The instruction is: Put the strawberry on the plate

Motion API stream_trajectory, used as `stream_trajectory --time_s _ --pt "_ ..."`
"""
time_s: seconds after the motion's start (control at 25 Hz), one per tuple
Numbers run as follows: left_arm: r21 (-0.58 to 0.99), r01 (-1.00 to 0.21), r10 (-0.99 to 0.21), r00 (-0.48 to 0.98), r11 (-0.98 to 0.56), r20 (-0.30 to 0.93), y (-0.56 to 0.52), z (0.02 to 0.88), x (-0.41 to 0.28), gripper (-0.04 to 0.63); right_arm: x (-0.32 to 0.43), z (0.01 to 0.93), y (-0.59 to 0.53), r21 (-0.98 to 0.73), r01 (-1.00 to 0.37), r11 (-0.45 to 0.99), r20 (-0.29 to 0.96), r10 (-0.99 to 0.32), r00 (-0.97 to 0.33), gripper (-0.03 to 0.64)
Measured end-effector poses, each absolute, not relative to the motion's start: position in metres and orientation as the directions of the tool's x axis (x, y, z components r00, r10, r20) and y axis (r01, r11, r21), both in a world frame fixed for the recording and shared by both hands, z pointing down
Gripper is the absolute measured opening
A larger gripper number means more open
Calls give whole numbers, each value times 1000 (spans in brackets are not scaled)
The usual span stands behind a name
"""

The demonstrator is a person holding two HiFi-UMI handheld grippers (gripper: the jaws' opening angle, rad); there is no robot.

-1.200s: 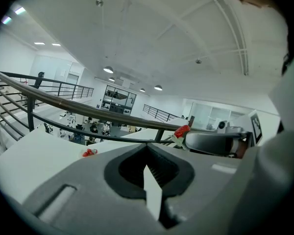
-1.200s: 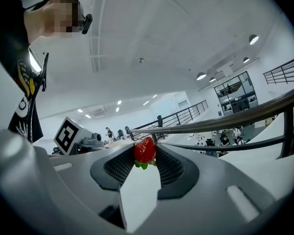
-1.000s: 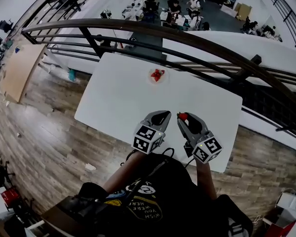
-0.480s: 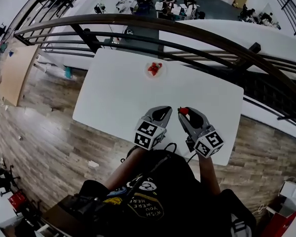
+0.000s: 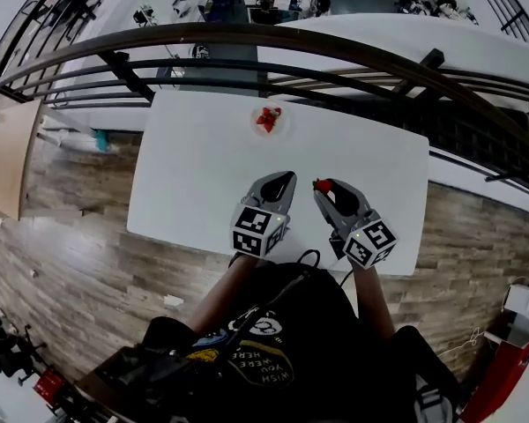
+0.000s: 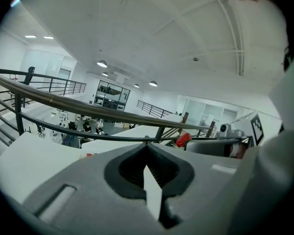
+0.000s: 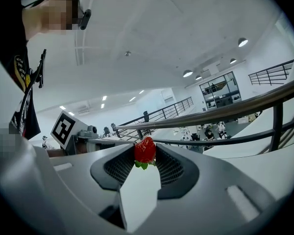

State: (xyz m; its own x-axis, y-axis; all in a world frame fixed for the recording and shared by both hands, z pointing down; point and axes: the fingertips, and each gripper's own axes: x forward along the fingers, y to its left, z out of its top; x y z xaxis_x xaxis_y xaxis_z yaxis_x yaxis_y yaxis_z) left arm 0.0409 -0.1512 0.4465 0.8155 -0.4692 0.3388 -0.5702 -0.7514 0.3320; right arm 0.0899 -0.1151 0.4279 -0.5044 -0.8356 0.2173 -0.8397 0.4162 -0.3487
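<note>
One white table (image 5: 189, 161) is recorded, and one dark railing (image 5: 159, 35) runs along its far edge. The only writing found is on the person's black shirt (image 5: 286, 320), which reads upside down as "WISH YOU WERE HERE". Two grippers are counted, each with one cube of black-and-white square markers and no lettering. The left gripper (image 5: 287, 177) is held over the near part of the table. In the left gripper view its jaws are seen pressed together at the tips with nothing between them (image 6: 147, 147). Its cube (image 5: 257, 229) is turned towards the head camera. One small plate (image 5: 257, 129) stands well beyond both grippers, near the far edge. Red fruit lies on it, but the pieces are too small to count. The right gripper (image 5: 322, 187) is held just beside the left. One strawberry (image 7: 145, 150) is pinched between its jaw tips, leaves downward, above the table and well apart from the plate. The second cube (image 5: 370, 243) sits behind it. Nothing is seen on the table between the strawberry and the plate.
</note>
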Motion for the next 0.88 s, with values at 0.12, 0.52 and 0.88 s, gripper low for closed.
stream_trajectory --time_s 0.12,0.52,0.88 --pt "354 -544 -449 835 -761 318 -159 451 38 0 88 434 -121 -342 -857 386 232 -849 -475 138" --pt "363 -530 -406 838 -766 365 -161 467 62 0 106 441 -128 -348 -866 360 242 -857 -454 138" --pt "330 -581 -437 797 -744 416 -179 482 49 0 88 442 -159 -352 -832 430 234 -820 -523 138"
